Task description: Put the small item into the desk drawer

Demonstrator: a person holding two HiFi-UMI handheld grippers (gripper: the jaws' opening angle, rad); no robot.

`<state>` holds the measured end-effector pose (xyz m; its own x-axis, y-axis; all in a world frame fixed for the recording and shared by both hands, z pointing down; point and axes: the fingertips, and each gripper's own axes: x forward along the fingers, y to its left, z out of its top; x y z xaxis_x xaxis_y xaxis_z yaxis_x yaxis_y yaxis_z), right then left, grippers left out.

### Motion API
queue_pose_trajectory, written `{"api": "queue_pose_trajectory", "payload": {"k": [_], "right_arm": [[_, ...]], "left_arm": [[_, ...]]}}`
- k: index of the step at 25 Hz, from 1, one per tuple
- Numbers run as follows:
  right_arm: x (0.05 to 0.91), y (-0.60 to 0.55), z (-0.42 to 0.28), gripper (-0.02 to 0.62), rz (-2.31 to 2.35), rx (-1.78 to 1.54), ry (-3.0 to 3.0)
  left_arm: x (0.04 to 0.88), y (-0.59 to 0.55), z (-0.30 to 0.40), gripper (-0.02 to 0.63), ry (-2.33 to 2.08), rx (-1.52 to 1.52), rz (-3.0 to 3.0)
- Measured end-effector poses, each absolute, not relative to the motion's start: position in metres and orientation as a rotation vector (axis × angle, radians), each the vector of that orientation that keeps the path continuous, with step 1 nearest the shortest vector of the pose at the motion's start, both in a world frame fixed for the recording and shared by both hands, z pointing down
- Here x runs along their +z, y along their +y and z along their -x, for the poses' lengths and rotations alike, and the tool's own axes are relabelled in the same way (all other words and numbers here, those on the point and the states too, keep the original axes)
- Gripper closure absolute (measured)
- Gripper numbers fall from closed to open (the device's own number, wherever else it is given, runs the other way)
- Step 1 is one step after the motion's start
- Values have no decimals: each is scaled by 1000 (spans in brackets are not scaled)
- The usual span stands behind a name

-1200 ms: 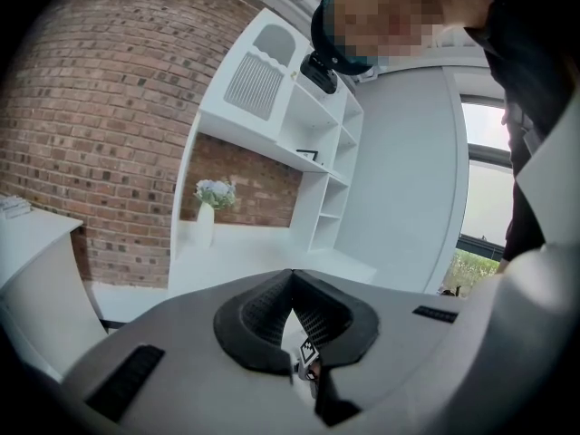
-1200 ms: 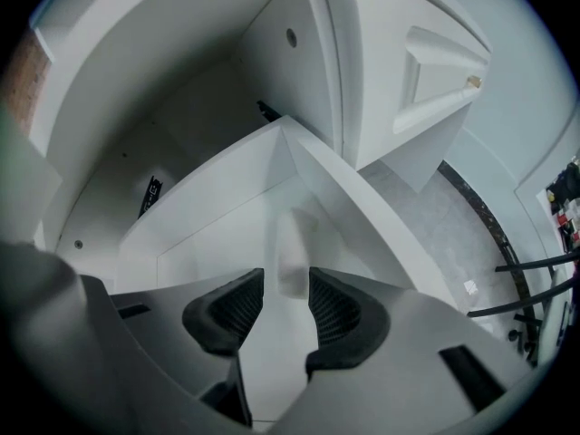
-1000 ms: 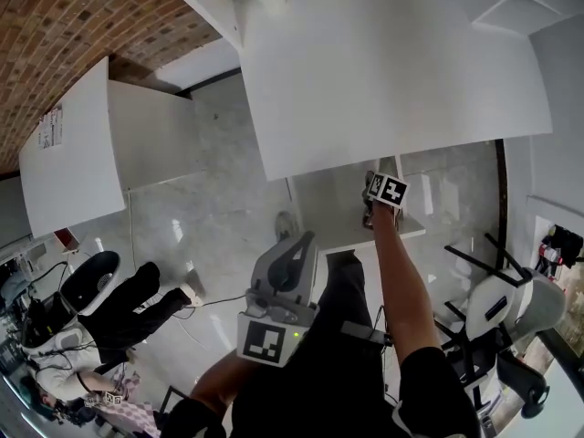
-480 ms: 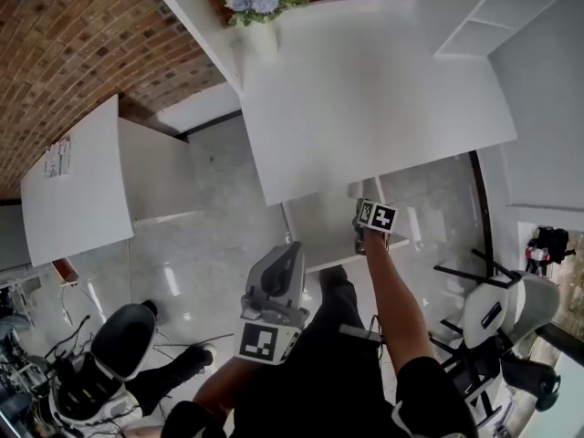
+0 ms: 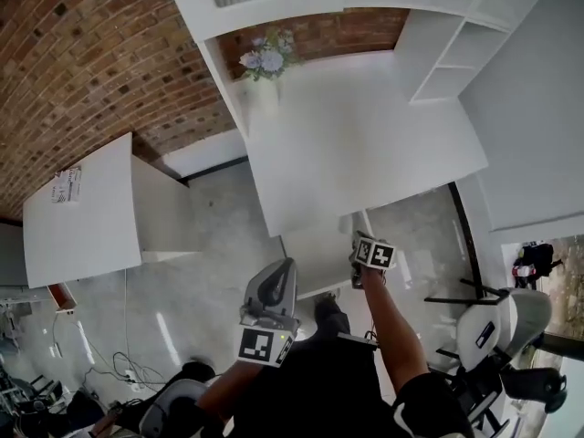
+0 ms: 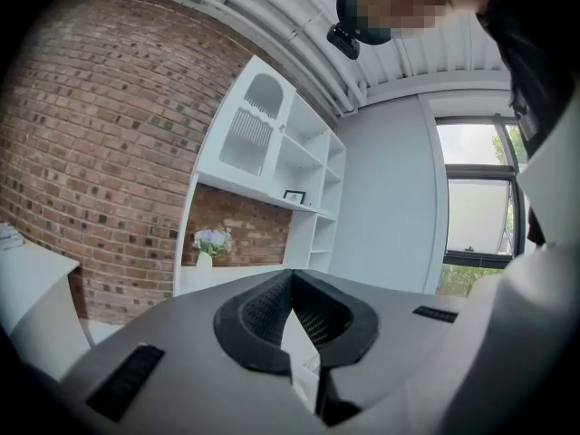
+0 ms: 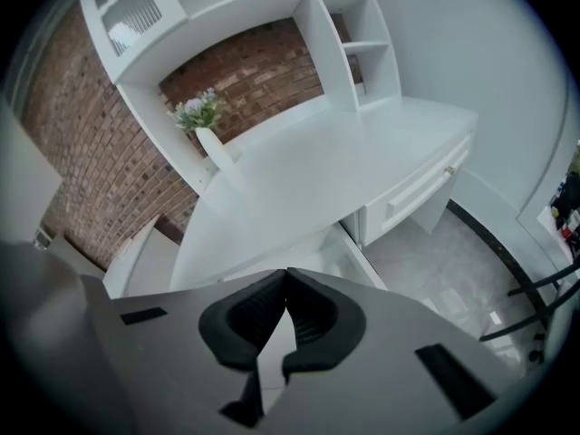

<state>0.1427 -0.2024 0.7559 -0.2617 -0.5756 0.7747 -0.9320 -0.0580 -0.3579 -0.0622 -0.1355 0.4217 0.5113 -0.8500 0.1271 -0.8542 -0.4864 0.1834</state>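
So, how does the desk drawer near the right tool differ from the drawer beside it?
The near drawer is pulled out from under the desk, while the far drawer is pushed in. The near drawer shows its inside and side wall; the far drawer shows only its panelled front. Both are white and belong to one desk.
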Motion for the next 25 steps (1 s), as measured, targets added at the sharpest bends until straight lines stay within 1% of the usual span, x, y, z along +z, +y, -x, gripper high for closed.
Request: {"api": "queue_pose_trajectory", "payload": {"k": [8, 19, 22, 25], "right_arm": [[629, -198, -124, 581, -1683, 1023, -2123], [448, -148, -99, 581, -1790, 479, -2402], [416, -126, -92, 581, -1803, 411, -2462], [401, -104, -82, 581, -1800, 358, -2496]], "left_arm": [[395, -121, 75, 583, -1450, -30, -2571], [373, -107, 85, 583, -1475, -95, -2600], [370, -103, 82, 583, -1467, -95, -2612], [372, -97, 80, 583, -1462, -98, -2606]]}}
